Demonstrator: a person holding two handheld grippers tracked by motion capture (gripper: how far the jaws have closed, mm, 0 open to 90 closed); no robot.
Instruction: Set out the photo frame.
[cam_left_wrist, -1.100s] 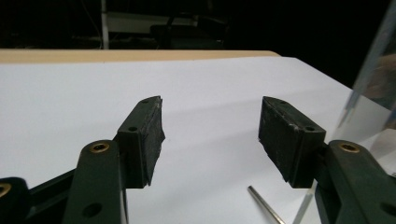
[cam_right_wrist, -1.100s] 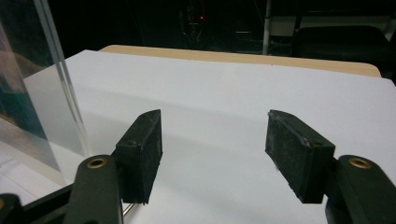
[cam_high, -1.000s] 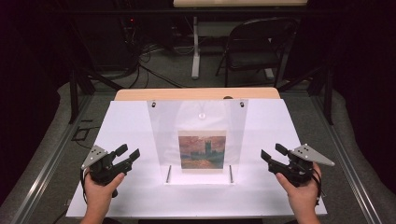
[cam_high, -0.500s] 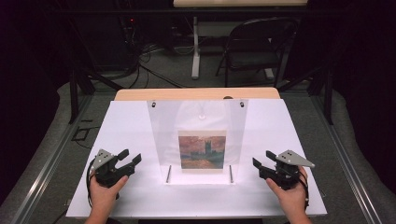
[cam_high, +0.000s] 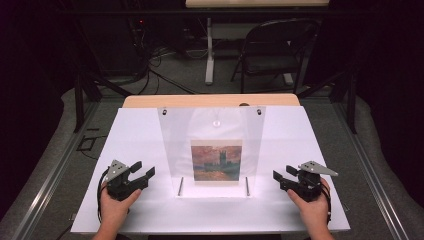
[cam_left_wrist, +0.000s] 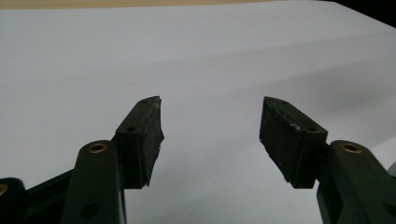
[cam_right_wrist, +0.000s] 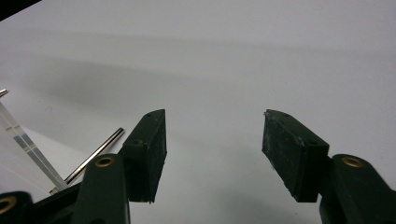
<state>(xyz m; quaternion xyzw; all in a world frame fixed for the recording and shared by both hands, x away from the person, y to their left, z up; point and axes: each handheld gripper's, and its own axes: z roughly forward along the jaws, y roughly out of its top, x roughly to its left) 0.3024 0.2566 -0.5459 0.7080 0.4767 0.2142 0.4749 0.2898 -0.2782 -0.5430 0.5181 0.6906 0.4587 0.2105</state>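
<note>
Clear acrylic is what I am facing — a tall see-through panel (cam_high: 212, 145) standing upright in the middle of the white table (cam_high: 140, 130), leaning slightly away from me, with a small painted picture (cam_high: 216, 161) of reddish sky and blue-green shapes sitting low behind its front face. Two thin metal rods (cam_high: 180, 186) are lying at the panel's foot, one at each lower corner, and two small screws are showing near its top corners.

I am holding my left gripper (cam_high: 141, 170) low over the table to the left of the panel, my hand (cam_high: 116, 207) wrapped around its black body from behind, jaws pointing forward and toward the panel. Its jaws are standing wide apart with nothing between them. My right gripper (cam_high: 284, 174) is mirroring it on the other side, near the panel's right rod but apart from it, grey three-cornered plate on top, my right hand (cam_high: 311, 210) gripping from below. Its jaws have just been closing a little, yet they are gaping wide, with bare table between them.

The left gripper view is giving me the matte dark pads (cam_left_wrist: 152, 135) up close, blocky and slightly scuffed, over smooth white tabletop. The right gripper view is adding what the high view is blurring — the panel's thick polished edge (cam_right_wrist: 28, 151) and one shiny rod (cam_right_wrist: 95, 156) lying beside it.
</note>
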